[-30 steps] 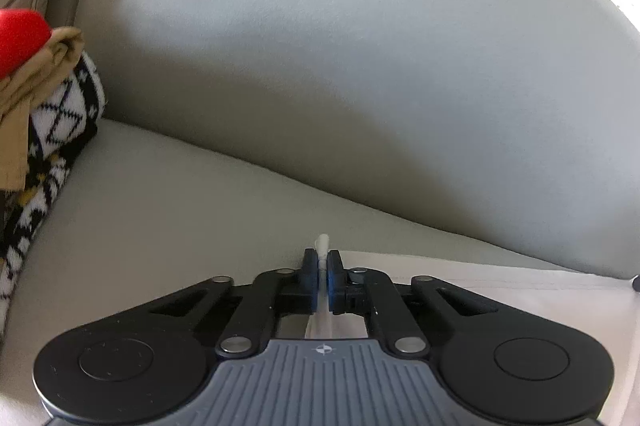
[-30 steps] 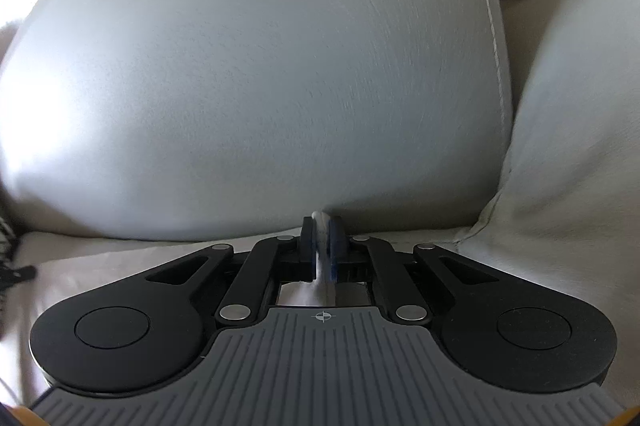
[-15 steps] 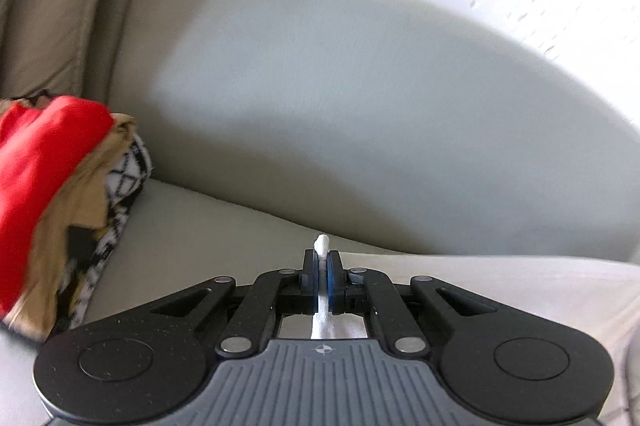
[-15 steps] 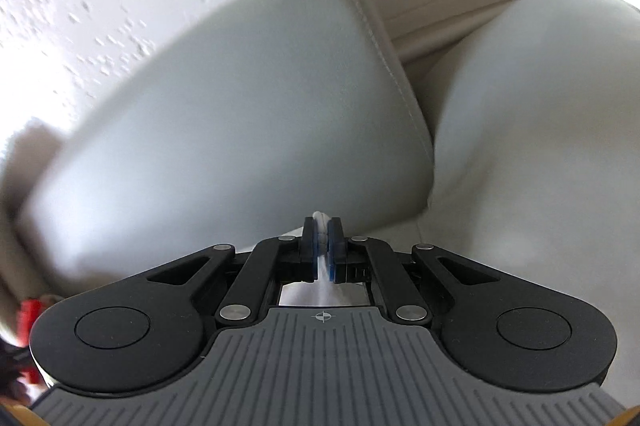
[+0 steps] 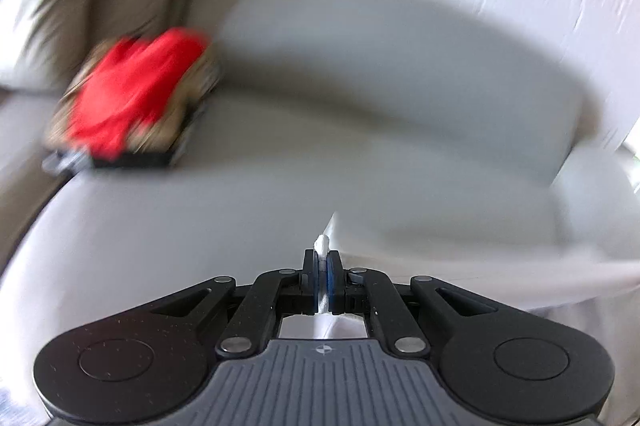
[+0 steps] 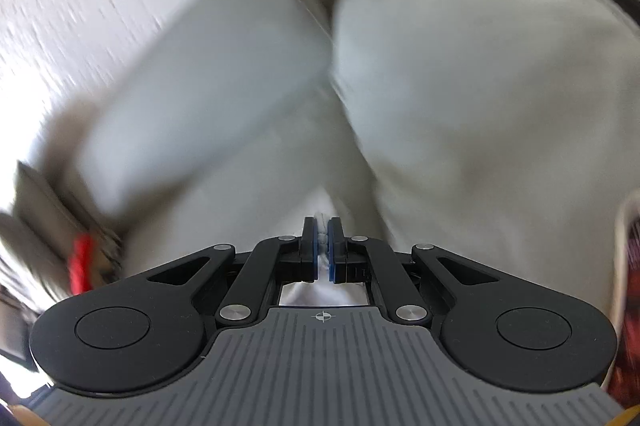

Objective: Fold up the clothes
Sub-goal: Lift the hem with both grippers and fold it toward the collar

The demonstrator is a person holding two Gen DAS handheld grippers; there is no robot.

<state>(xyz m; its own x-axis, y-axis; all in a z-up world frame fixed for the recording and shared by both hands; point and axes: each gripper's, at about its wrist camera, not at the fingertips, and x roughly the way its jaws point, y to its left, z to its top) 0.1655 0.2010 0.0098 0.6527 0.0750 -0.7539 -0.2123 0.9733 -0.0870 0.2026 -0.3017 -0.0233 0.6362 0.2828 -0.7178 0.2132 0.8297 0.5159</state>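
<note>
1. In the left wrist view, a pile of clothes (image 5: 132,102) with a red piece on top sits in the upper left of the frame, on the sofa seat (image 5: 200,226). It is blurry and well apart from the tongs.
2. The left tongs (image 5: 322,266) are at the bottom middle of that frame. They are pinched tight on a bit of the white cloth (image 5: 460,278).
3. From those tongs, the white cloth runs off to the right side of the frame, low down. So its long way goes across, toward the other hand.
4. In the right wrist view, the right tongs (image 6: 321,250) are at the bottom middle too. They are also pinched tight on the white cloth (image 6: 316,210), which shows just above and under the tips.
5. Each hand seems to hold one end, so neither is nearer.
6. The next move likely needs both ends to go the same way together, so the cloth lies flat on the sofa seat.
</note>
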